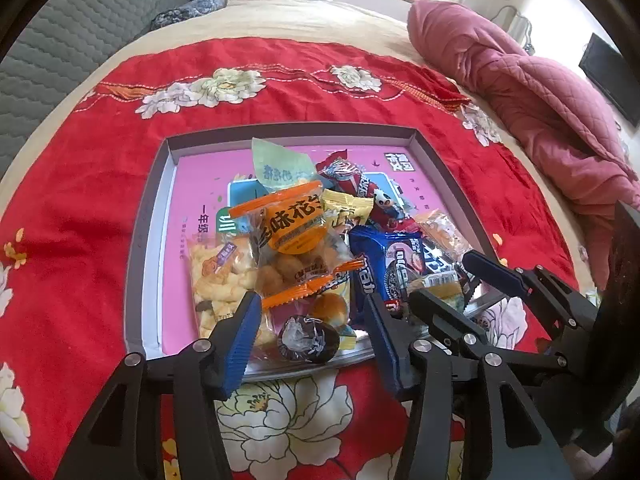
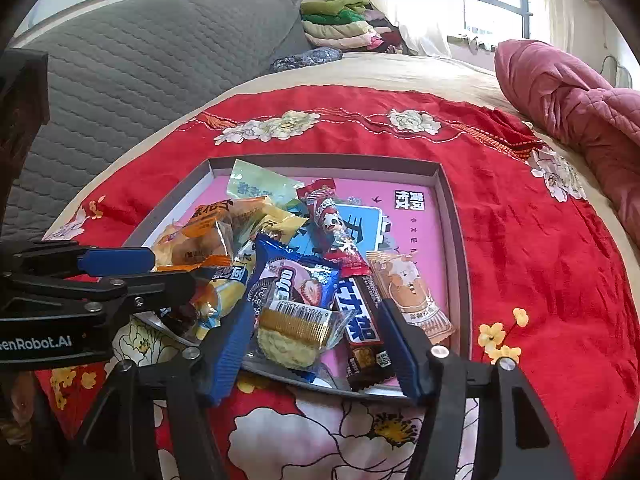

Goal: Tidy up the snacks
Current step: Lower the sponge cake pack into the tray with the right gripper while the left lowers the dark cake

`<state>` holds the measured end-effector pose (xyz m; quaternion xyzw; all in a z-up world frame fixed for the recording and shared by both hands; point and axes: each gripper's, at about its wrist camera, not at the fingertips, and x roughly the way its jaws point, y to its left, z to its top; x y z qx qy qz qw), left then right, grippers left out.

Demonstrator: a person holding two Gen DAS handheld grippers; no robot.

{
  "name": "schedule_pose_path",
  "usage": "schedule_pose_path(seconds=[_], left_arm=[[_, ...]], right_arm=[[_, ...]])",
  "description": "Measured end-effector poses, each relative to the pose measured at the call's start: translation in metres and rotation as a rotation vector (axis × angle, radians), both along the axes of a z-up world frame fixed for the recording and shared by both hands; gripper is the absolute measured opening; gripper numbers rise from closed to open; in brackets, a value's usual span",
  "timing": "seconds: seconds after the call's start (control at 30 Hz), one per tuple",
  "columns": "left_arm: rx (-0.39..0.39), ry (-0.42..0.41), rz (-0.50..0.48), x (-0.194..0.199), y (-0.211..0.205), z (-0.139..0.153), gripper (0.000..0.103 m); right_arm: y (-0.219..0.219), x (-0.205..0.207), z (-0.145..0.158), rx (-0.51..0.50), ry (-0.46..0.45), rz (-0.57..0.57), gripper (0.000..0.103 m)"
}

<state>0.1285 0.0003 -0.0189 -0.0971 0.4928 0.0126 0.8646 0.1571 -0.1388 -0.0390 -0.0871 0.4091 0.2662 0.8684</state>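
A shallow grey box lid with a pink lining (image 1: 154, 216) (image 2: 452, 216) lies on the red flowered cloth and holds a heap of wrapped snacks. The heap includes an orange peanut bag (image 1: 292, 232), a blue Oreo pack (image 1: 394, 264) (image 2: 296, 284), a clear pack of yellow crisps (image 1: 220, 276), a round dark sweet (image 1: 308, 338), a brown chocolate bar (image 2: 362, 328) and a pale cake in clear wrap (image 2: 290, 336). My left gripper (image 1: 316, 344) is open over the near edge, around the dark sweet. My right gripper (image 2: 316, 344) (image 1: 468, 284) is open, around the cake and the bar.
The red cloth (image 1: 80, 240) covers a beige bed. A pink quilt (image 1: 540, 100) (image 2: 580, 104) is bunched at the right. A grey quilted headboard (image 2: 140, 72) stands at the left, with folded clothes (image 2: 344, 24) at the far side.
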Motion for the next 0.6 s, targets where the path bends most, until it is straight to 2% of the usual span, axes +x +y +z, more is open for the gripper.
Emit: schedule_pose_path(seconds=[0.23,0.37,0.6], left_arm=[[0.007,-0.009,0.003,-0.003,0.0,0.006,0.061],[0.008,-0.018,0.012,-0.005,0.002,0.01,0.064],[0.008,-0.03,0.018,-0.012,0.004,0.018,0.066]], right_arm=[[-0.002,0.0,0.003,0.01,-0.011,-0.006,0.064],[-0.005,0.0,0.006,0.017,-0.023,-0.021,0.07],[-0.014,-0.002,0.018,0.045,-0.062,-0.056,0.072]])
